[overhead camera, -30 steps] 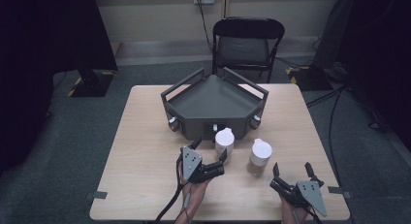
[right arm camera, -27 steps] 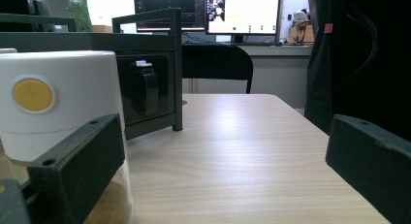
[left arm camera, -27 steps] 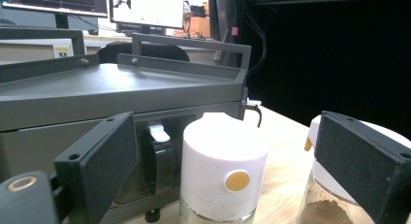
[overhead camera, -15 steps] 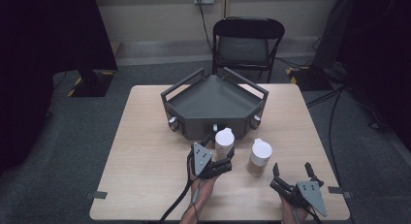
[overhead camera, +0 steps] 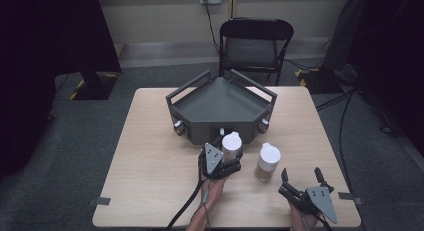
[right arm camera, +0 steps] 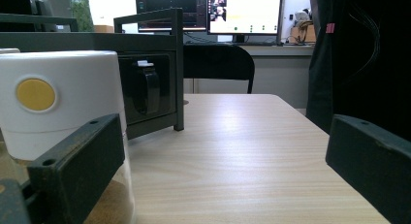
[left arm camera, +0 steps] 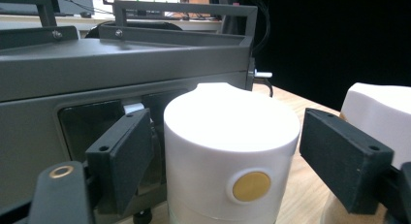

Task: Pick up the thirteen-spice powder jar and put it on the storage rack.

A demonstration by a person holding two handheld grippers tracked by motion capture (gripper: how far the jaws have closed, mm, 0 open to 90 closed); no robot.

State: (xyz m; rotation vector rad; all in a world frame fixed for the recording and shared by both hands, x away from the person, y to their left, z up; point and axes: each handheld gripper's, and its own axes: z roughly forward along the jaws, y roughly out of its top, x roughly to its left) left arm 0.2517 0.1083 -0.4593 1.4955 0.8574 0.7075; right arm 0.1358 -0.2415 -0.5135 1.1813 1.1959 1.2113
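Since the earlier frame the left gripper [overhead camera: 226, 160] has slid up to the left white-capped jar [overhead camera: 231, 146] and its jaws have been closing, the cap between them with gaps either side – the right gripper [overhead camera: 302, 177] spread beside the other jar [overhead camera: 267, 162] – grey tray [overhead camera: 220, 103] beyond

The table [overhead camera: 150, 181] has a pale wood-grain top with a smooth, faintly shiny finish. The dark grey tray [overhead camera: 220, 103] looks like matt painted metal. Both jars, left [overhead camera: 231, 147] and right [overhead camera: 268, 162], have smooth white plastic lids over clear bodies; each lid carries a matt yellow disc [left arm camera: 251, 186]. The gripper pads [left arm camera: 127, 156] are matt black plastic.
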